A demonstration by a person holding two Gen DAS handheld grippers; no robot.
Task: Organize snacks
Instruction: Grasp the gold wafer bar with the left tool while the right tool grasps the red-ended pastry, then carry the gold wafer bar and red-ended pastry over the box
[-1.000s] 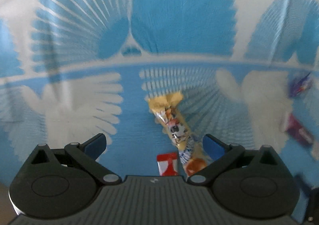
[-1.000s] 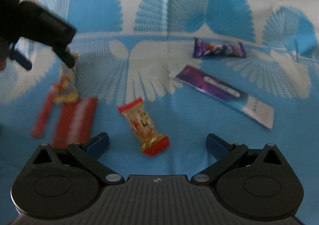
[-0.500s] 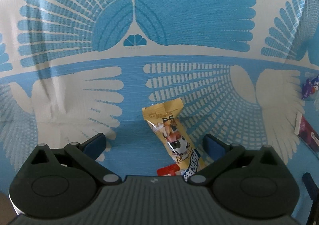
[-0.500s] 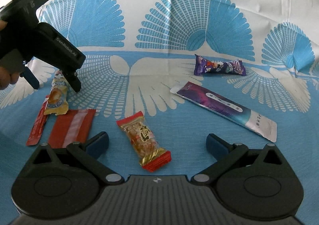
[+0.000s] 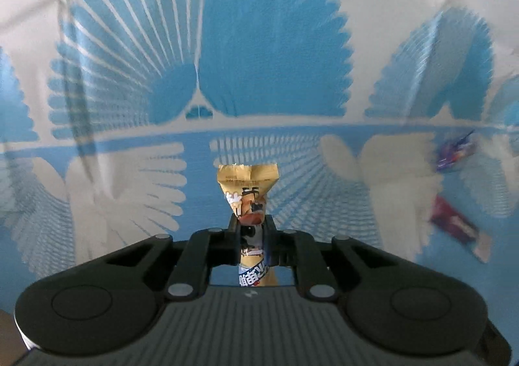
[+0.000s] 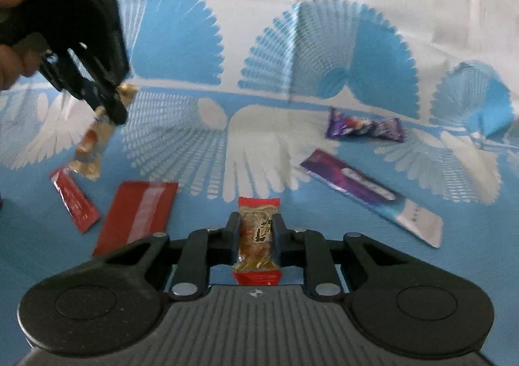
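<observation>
Both tools are clamped on snacks at once. The left gripper (image 5: pixel 252 233) has its jaws pressed together around the middle of a gold-wrapped snack (image 5: pixel 248 191), which points forward between the fingers, its crimped top end fanning out ahead and its lower end reaching back toward the tool body. From the other side, that same gold packet (image 6: pixel 92 145) hangs tilted below the left gripper (image 6: pixel 107 100), lifted off the cloth. Its wrapper carries cartoon figures and, near the bottom, large white Chinese characters on a blue band; I cannot read them with any certainty, and the small print on the top flap is too fine.

The right gripper (image 6: pixel 256 233) is likewise closed tight on a clear packet with red crimped ends (image 6: pixel 258 236), showing brown pieces inside and bold black Chinese brush lettering on its face.

The rest lies on a blue and white fan-patterned tablecloth (image 6: pixel 324 268). To the left are a narrow red sachet (image 6: pixel 74 200) and, just beside it, a wider flat red packet (image 6: pixel 138 215) with a pale stripe. To the right sit a twisted purple candy wrapper (image 6: pixel 365 127) and, nearer, a long purple pouch (image 6: pixel 369 197) fading to white at one end, with faint writing too small to make out.
</observation>
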